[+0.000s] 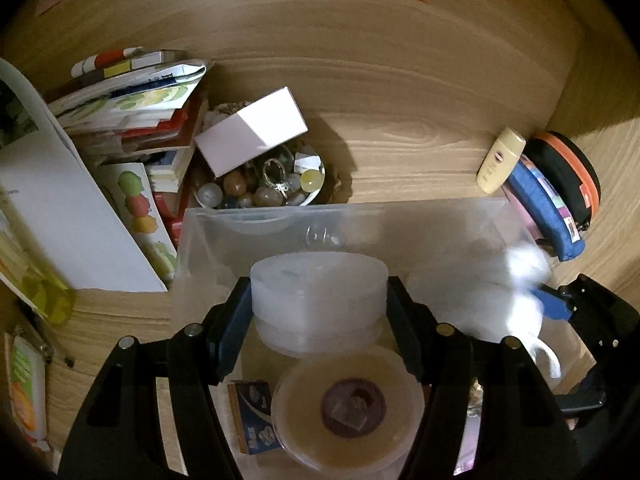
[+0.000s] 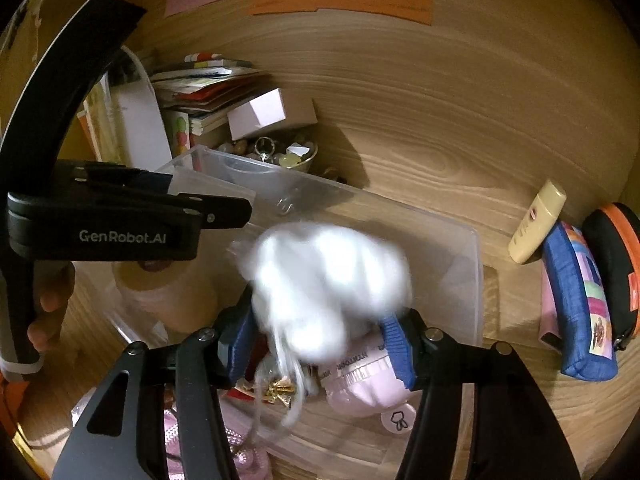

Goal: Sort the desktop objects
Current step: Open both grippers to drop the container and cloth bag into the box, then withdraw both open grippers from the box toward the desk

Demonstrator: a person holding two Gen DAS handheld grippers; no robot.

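A clear plastic bin (image 1: 280, 216) (image 2: 460, 240) sits on the wooden desk. My left gripper (image 1: 320, 312) is shut on a round translucent container (image 1: 320, 296) and holds it over the bin. Below it lies a round lidded tub (image 1: 348, 404) with a dark centre. My right gripper (image 2: 320, 320) is shut on a fluffy white ball of stuffing (image 2: 328, 280), blurred, above the bin; the ball also shows in the left wrist view (image 1: 524, 280). A pink bottle (image 2: 364, 388) and a gold bow (image 2: 280, 390) lie under it.
A bowl of stones and rings (image 1: 260, 188) with a white box (image 1: 252, 132) on it stands behind the bin, beside stacked books (image 1: 132, 112). A cream bottle (image 2: 536, 228), a blue pouch (image 2: 580, 304) and a black-orange case (image 2: 616, 264) lie right.
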